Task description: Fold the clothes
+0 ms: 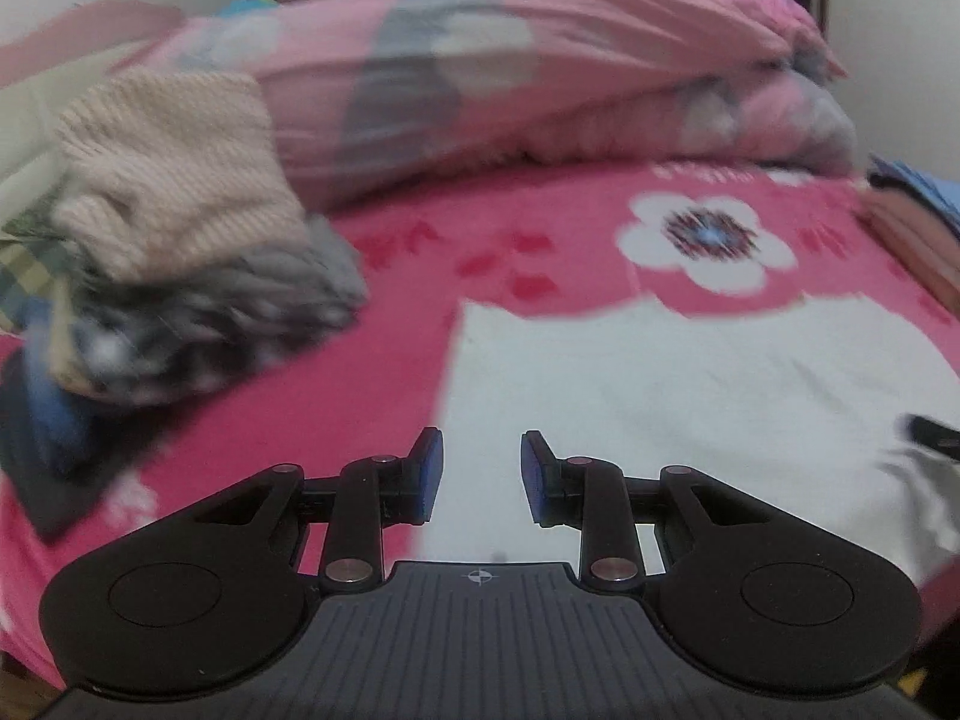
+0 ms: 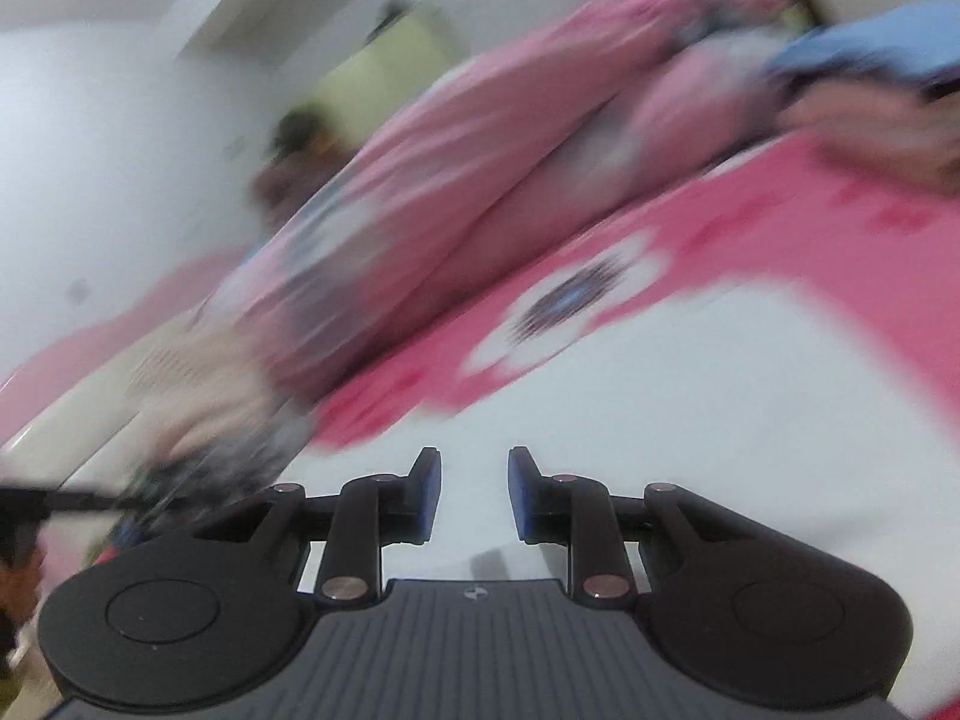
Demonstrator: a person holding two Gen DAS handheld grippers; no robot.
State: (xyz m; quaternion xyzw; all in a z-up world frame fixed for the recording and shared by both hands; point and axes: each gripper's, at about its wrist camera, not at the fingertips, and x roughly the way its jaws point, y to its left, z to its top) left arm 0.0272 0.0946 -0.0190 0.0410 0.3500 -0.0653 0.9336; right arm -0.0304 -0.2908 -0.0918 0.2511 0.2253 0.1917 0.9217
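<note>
Currently between folds, probably: white garment (image 1: 690,396) flat on pink floral bedsheet (image 1: 540,228), beside folded pile (image 1: 180,228); left gripper (image 1: 482,477) and right gripper (image 2: 474,495) slightly parted, empty above it; next, pinching an edge.

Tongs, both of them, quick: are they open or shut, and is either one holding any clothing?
Left tongs: open, holding nothing, over the white cloth.
Right tongs: open, holding nothing, also over the white cloth.
</note>
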